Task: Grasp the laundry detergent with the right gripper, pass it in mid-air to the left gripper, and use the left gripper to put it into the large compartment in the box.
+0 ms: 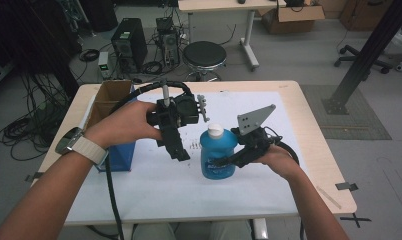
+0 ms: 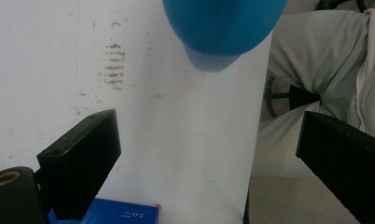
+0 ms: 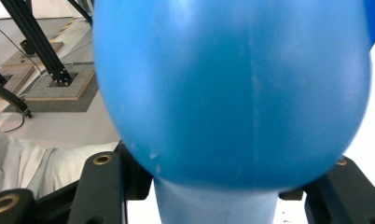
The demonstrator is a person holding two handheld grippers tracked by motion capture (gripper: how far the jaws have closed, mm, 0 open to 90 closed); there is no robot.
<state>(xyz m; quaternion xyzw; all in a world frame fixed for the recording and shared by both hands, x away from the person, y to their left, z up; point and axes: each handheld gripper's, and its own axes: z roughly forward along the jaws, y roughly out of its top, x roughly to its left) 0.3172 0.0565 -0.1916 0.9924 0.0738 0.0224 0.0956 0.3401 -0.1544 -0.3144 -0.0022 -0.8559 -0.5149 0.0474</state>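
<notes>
Right tool (image 1: pixel 224 162) is clamped on the blue bottle (image 1: pixel 217 159), standing upright mid-desk (image 1: pixel 289 190). Left tool (image 1: pixel 181 155) hovers open just beside it. Blue box (image 1: pixel 120 155) sits left, contents hidden.

Black tongs (image 1: pixel 181 155), white-strapped wristwatch (image 1: pixel 73 141), light trousers (image 2: pixel 316 51)

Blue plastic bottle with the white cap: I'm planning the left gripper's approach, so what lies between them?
In the high view, only bare white sheet with small dark marks separates the left gripper from the blue plastic bottle.
</notes>
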